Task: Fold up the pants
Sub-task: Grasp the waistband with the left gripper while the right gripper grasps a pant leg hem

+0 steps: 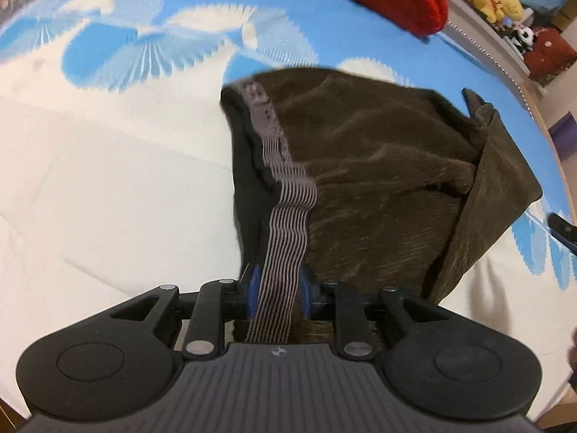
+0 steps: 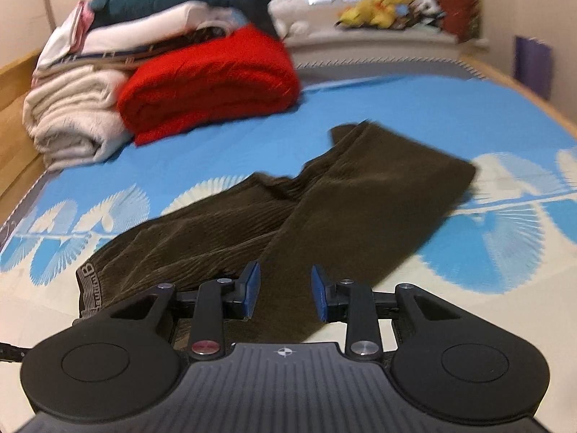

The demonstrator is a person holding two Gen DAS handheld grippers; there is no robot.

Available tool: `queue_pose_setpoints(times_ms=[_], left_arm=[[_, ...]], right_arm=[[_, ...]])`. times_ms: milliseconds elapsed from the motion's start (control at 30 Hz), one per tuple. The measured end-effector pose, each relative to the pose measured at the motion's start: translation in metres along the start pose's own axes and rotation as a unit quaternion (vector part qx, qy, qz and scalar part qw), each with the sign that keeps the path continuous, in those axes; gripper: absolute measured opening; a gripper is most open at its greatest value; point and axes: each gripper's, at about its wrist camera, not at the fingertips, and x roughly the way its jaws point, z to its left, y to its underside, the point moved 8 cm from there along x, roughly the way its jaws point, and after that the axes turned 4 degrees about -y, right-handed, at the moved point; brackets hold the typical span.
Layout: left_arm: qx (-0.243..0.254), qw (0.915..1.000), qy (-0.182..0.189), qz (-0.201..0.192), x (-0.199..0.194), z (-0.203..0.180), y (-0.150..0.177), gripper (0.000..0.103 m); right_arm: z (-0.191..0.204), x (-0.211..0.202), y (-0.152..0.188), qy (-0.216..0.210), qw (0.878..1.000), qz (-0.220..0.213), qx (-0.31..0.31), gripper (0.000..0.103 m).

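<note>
Dark olive corduroy pants [image 1: 378, 166] lie bunched on the blue and white bed cover [image 1: 108, 180]. My left gripper [image 1: 280, 288] is shut on their striped grey elastic waistband [image 1: 285, 216], which runs up between the blue pads. In the right wrist view the pants [image 2: 360, 187] stretch away with both legs laid side by side, the waistband [image 2: 88, 285] at the near left. My right gripper [image 2: 285, 290] hovers low over the nearer leg. Its blue pads stand apart, with fabric showing in the gap and neither pad pressing on it.
A folded red blanket [image 2: 209, 83] and a pile of cream and white bedding [image 2: 72, 119] sit at the far left of the bed. Plush toys [image 2: 378, 11] line the sill beyond. A wooden bed frame [image 2: 14, 83] borders the left side.
</note>
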Motion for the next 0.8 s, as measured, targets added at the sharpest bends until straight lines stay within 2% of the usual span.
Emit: queue_pose_setpoints(times_ms=[67,100,133,200,267,333,367,400,533,567,633,667,700,767,800], left_arm=[[-0.006,0.9998,-0.008,0.020,0.013,0.002,0.005,0.028],[-0.007,0.9998,-0.007,0.020,0.015,0.004,0.003,0.032],[-0.005,0.9999,-0.004,0.015,0.017,0.004,0.001,0.045],[0.005,0.9996,-0.013,0.024,0.026,0.003,0.002,0.063],[0.011,0.9991,-0.023,0.035,0.031,0.001,0.004,0.066],[0.017,0.9989,-0.024,0.037,0.036,0.001,0.005,0.076],[0.022,0.9983,-0.029,0.045,0.041,0.001,0.006,0.076],[0.024,0.9979,-0.032,0.050,0.044,0.001,0.006,0.076],[0.036,0.9967,-0.033,0.064,0.054,-0.004,0.007,0.076],[0.043,0.9963,-0.036,0.066,0.056,-0.007,0.007,0.076],[0.055,0.9953,-0.040,0.069,0.058,-0.012,0.009,0.076],[0.062,0.9945,-0.046,0.071,0.060,-0.014,0.011,0.076],[0.068,0.9939,-0.051,0.071,0.061,-0.015,0.012,0.076],[0.080,0.9928,-0.056,0.070,0.062,-0.017,0.015,0.071],[0.084,0.9925,-0.053,0.070,0.062,-0.018,0.018,0.061]], right_arm=[[0.005,0.027,0.001,0.001,1.000,0.017,-0.007,0.035],[0.007,0.040,0.004,0.002,1.000,0.029,-0.007,0.036],[0.007,0.051,0.007,0.003,0.999,0.040,-0.007,0.037],[0.010,0.073,0.012,0.005,0.998,0.059,-0.005,0.042],[0.015,0.091,0.015,0.004,0.998,0.069,-0.006,0.050],[0.021,0.107,0.020,-0.002,0.996,0.089,-0.007,0.062],[0.024,0.114,0.023,-0.007,0.995,0.100,-0.006,0.070],[0.027,0.121,0.027,-0.010,0.994,0.110,-0.008,0.074],[0.032,0.133,0.038,0.023,0.990,0.127,-0.059,0.074],[0.031,0.133,0.041,0.035,0.988,0.130,-0.073,0.070],[0.027,0.126,0.042,0.035,0.989,0.130,-0.066,0.047],[0.026,0.121,0.040,0.027,0.990,0.127,-0.052,0.022],[0.023,0.111,0.037,0.026,0.992,0.121,-0.038,0.008],[0.018,0.089,0.031,0.026,0.993,0.107,-0.037,0.008],[0.014,0.075,0.026,0.024,0.994,0.101,-0.041,0.007]])
